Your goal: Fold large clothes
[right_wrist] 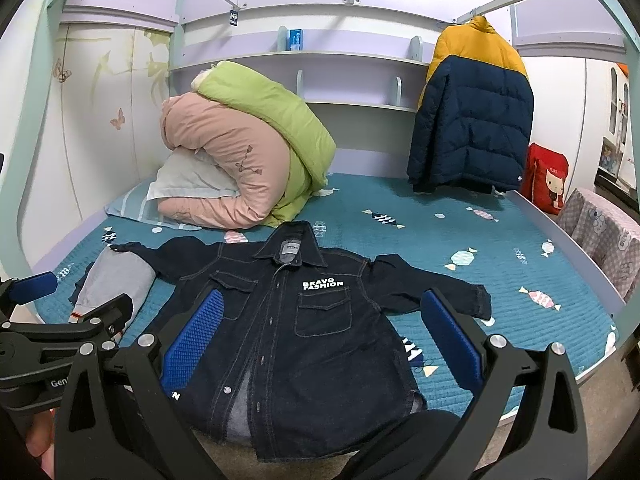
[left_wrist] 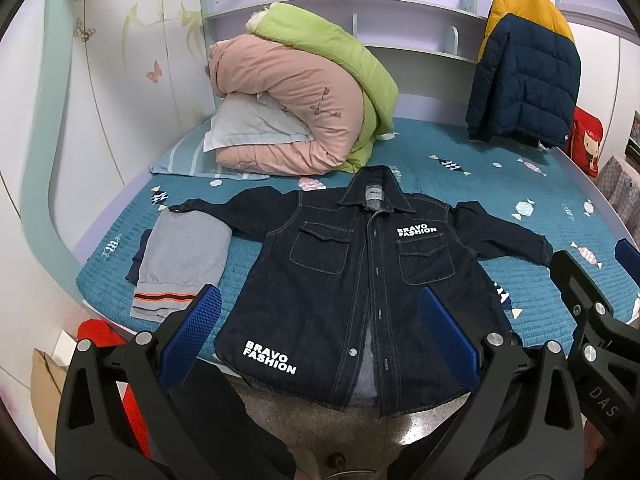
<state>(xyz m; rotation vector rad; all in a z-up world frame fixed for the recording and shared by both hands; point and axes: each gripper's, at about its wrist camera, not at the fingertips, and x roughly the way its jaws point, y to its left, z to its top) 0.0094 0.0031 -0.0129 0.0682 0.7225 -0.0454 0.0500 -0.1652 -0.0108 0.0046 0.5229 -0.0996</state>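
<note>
Denim jacket (left_wrist: pixel 360 280) lies flat (front up) on bed (left_wrist: pixel 520 184); left gripper (left_wrist: pixel 320 334) and right gripper (right_wrist: pixel 324 334) jaws spread, holding nothing.

A bed (right_wrist: pixel 500 236) with a teal quilted cover printed with candy shapes fills the room's middle. At its far left corner lies a striped pillow (right_wrist: pixel 128 204) under rolled pink and green duvets (right_wrist: pixel 240 148). Lilac curved shelves (right_wrist: pixel 320 60) run along the far wall. A white wardrobe (left_wrist: pixel 132 52) with butterfly decals stands at the left edge. A yellow-and-navy puffer coat (right_wrist: pixel 472 120) hangs at the far right corner, beside a red cushion (right_wrist: pixel 548 178).
</note>
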